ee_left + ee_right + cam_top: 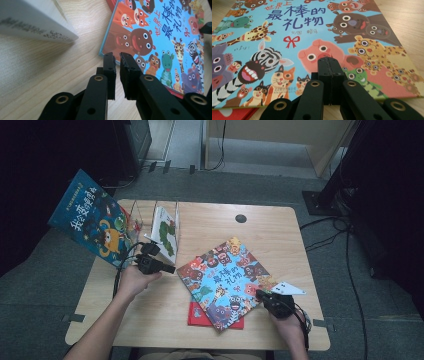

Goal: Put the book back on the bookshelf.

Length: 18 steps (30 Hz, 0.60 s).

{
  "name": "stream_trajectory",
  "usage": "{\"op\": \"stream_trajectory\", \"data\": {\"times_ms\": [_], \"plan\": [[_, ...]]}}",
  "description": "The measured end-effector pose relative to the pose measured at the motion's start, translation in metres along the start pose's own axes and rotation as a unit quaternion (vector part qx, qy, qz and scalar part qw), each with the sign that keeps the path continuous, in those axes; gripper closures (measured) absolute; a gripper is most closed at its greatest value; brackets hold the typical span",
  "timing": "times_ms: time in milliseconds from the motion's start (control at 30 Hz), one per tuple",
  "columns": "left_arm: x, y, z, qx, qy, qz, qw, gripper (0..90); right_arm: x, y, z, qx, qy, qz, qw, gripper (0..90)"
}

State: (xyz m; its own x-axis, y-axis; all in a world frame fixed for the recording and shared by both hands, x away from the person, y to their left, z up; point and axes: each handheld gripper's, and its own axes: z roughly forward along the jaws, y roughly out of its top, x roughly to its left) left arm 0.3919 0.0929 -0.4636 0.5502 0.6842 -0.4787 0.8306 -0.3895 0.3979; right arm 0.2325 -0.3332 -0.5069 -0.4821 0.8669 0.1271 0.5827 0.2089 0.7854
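The wooden table [210,225] carries everything. At its centre, toward five o'clock, lies the largest loose thing, a blue animal picture book [227,280], turned cornerwise; its cover reads 世界上最棒的礼物 above a red bow. It rests on a red book [197,317], whose corner shows at the blue book's seven o'clock. At ten o'clock of the table a dark blue book [92,217] leans tilted over the edge, with yellow characters too small to read surely. Beside it, at eleven o'clock, a clear book rack [152,222] holds a white book with a green figure [164,231].

The left gripper [117,58] hovers over bare wood just off the blue book's nine o'clock edge, its jaws nearly together with a thin gap and nothing between them. The right gripper [329,60] sits at the book's four o'clock corner, jaws pressed flat together, empty, above the cover's pink pig.
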Motion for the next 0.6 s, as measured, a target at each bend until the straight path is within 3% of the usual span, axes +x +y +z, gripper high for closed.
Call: {"op": "stream_trajectory", "data": {"times_ms": [200,467,600], "plan": [[-0.003,0.003,0.002,0.006,-0.004,0.004,1.0,88.8,-0.005,-0.006,-0.009,0.0,-0.01,0.014,0.9999,90.0],[-0.015,0.013,0.011,0.009,0.022,0.032,0.9992,87.7,-0.013,-0.013,-0.019,0.009,-0.022,0.036,0.9991,90.0],[-0.017,0.021,0.017,0.018,0.033,0.031,0.9988,81.4,-0.016,-0.016,-0.019,0.021,-0.026,0.038,0.9987,90.0]]}}
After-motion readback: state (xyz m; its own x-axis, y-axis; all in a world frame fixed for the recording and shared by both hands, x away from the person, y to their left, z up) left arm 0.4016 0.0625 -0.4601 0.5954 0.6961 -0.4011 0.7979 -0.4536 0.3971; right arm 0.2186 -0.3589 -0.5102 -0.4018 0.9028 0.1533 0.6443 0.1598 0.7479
